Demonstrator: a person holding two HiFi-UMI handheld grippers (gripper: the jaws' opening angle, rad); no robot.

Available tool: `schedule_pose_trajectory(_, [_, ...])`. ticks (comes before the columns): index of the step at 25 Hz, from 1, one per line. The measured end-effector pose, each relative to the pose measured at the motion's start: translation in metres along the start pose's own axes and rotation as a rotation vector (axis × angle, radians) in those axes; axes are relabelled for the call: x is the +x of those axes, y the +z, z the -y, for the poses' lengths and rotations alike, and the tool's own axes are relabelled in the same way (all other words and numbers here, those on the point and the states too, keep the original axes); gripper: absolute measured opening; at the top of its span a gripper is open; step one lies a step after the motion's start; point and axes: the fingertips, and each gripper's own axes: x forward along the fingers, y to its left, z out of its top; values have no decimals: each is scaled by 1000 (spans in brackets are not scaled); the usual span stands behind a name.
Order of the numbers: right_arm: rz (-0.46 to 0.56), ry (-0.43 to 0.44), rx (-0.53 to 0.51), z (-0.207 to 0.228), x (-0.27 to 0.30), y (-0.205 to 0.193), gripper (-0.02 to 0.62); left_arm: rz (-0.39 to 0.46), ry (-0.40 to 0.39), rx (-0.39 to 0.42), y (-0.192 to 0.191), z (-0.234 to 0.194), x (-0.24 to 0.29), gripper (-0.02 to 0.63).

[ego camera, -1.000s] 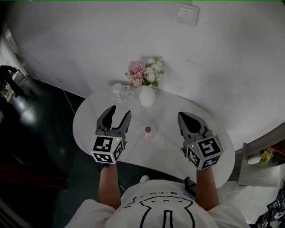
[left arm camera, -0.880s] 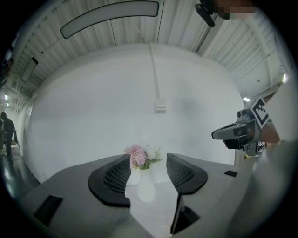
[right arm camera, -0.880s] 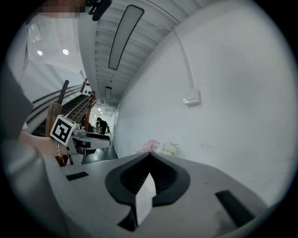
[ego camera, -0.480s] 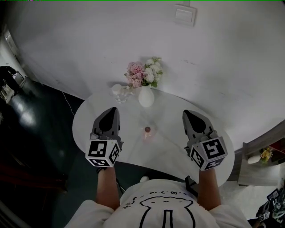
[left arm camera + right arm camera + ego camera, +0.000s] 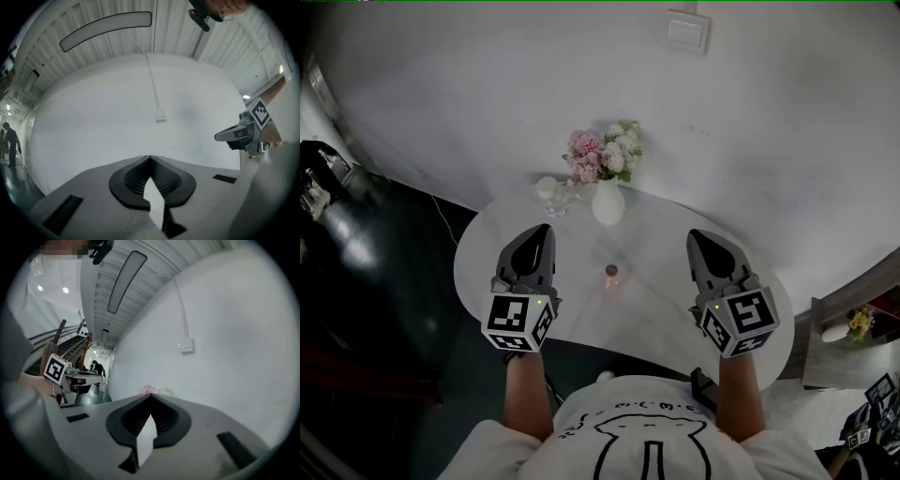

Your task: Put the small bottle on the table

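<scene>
A small pink bottle (image 5: 612,277) stands upright near the middle of the white oval table (image 5: 666,323), between my two grippers. My left gripper (image 5: 543,231) hovers to the bottle's left, jaws pressed together with nothing in them. My right gripper (image 5: 697,236) hovers to the bottle's right, also shut and empty. Both gripper views point up at the white wall, so the bottle is hidden there; in each one the jaws meet at a closed tip, the left gripper (image 5: 150,157) and the right gripper (image 5: 151,395).
A white vase with pink and white flowers (image 5: 607,178) stands at the table's far edge, with a clear glass object (image 5: 550,194) to its left. A wall switch (image 5: 687,32) is on the white wall. Dark floor lies left of the table.
The left gripper's jaws went from wide open to shut and drifted slightly left. The right gripper shifted a little right. The bottle stayed in place.
</scene>
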Motion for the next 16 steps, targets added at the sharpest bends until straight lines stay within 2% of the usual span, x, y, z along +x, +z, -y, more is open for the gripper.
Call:
schedule_pose_trajectory(9, [58,-65,-3,9,-11,10,-8,19,-16,58,16,2,1,2])
schedule_pose_trajectory(16, [95,-84,-7,13,-17,23,-8,43,-15,98,33,3,-3,2])
